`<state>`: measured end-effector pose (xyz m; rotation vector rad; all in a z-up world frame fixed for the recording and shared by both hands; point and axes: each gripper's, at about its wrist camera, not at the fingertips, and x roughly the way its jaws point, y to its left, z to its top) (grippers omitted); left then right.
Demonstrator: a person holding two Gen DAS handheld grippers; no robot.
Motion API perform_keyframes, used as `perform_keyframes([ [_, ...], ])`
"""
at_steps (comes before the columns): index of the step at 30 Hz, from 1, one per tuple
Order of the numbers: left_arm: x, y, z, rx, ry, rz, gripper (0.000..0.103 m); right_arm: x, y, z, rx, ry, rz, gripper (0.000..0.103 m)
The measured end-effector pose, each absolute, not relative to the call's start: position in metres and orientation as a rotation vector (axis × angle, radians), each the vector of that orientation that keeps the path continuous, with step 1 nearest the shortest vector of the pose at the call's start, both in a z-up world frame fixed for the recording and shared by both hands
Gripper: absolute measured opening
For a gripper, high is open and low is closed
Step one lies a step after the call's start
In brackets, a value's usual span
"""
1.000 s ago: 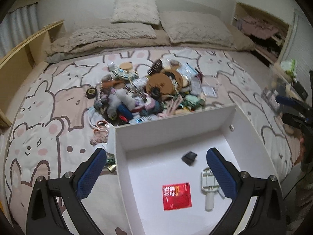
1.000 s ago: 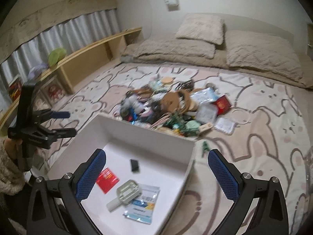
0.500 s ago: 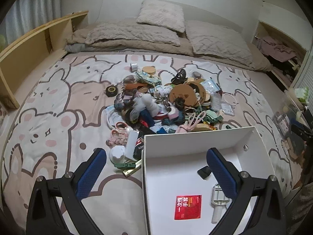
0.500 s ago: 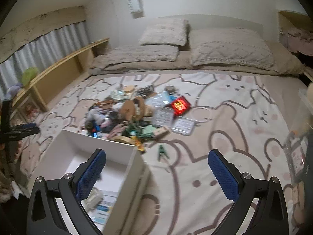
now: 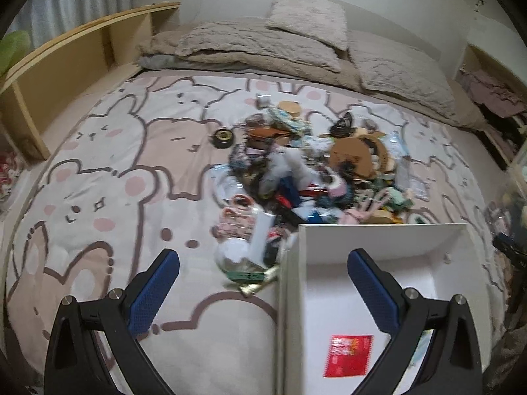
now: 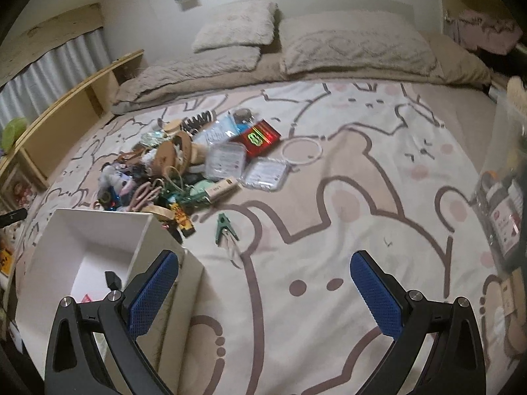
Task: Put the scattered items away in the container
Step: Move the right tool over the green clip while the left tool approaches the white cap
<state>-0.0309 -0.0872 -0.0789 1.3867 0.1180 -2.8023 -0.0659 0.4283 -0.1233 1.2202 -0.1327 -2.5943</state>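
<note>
Both my left gripper (image 5: 263, 283) and right gripper (image 6: 263, 283) gape wide and empty between picks, the white box (image 6: 98, 227) at my right's nine o'clock, so next I reach for the green clip (image 6: 224, 227) at twelve.

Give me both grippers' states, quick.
Left gripper: open, holding nothing, above the white box's left wall.
Right gripper: open, holding nothing, over the bedspread.

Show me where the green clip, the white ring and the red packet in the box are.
green clip (image 6: 224, 226), right wrist view, its body
white ring (image 6: 301, 151), right wrist view, near rim
red packet (image 5: 348, 355), left wrist view, its middle
</note>
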Motion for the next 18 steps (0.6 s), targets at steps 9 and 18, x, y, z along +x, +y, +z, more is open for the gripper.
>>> perform_keyframes([
  [9, -0.046, -0.12, -0.11, 1.419, 0.166, -2.693, 0.103, -0.081, 0.426, -0.151, 1.304, -0.159, -2.592, 0.103],
  [18, -0.051, -0.15, -0.152, 1.483, 0.223, -2.598, 0.103, -0.094, 0.411, -0.187, 1.407, -0.002, -2.555, 0.103],
])
